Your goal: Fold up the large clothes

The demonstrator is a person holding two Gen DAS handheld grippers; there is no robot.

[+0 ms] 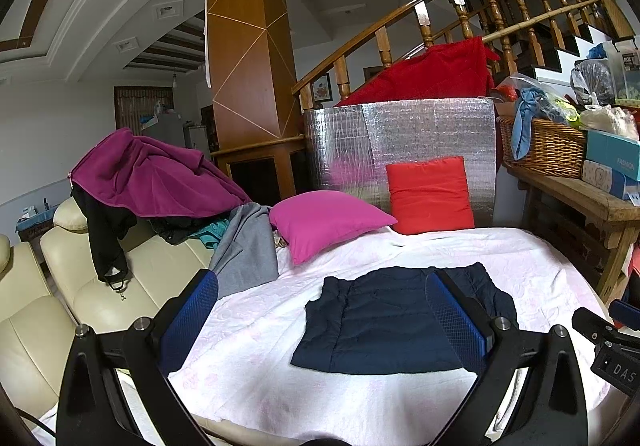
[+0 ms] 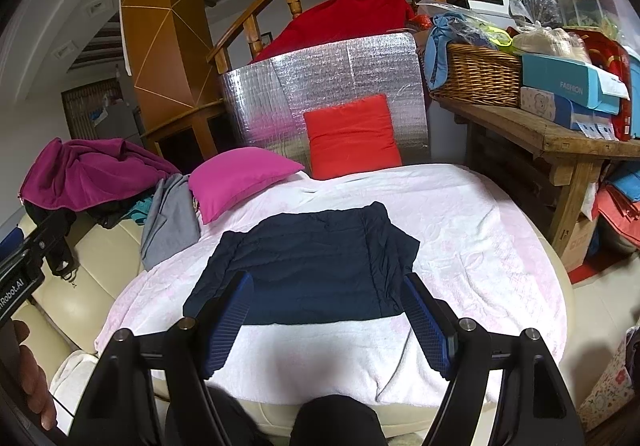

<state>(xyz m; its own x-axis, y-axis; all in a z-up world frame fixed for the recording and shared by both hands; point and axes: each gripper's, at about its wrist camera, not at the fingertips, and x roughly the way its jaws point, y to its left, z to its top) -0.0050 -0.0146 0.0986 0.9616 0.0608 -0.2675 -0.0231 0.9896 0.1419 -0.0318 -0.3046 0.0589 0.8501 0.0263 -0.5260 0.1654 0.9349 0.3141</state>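
Note:
A dark navy quilted garment [image 1: 384,322] [image 2: 312,266] lies folded flat on a pale pink blanket [image 1: 440,250] [image 2: 460,214]. My left gripper [image 1: 322,286] hovers above its near edge, jaws wide open with nothing between the blue pads [image 1: 192,318]. My right gripper [image 2: 328,286] hangs over the garment's front edge, also open and empty. Each gripper's black body shows at the edge of the other's view.
A magenta pillow [image 1: 324,224] [image 2: 240,178] and a red pillow [image 1: 430,194] [image 2: 350,136] lie at the far end. A pile of clothes, purple jacket [image 1: 152,174] on top and grey cloth [image 1: 248,246], covers the cream sofa [image 1: 100,286] at left. A cluttered wooden bench [image 2: 540,134] stands right.

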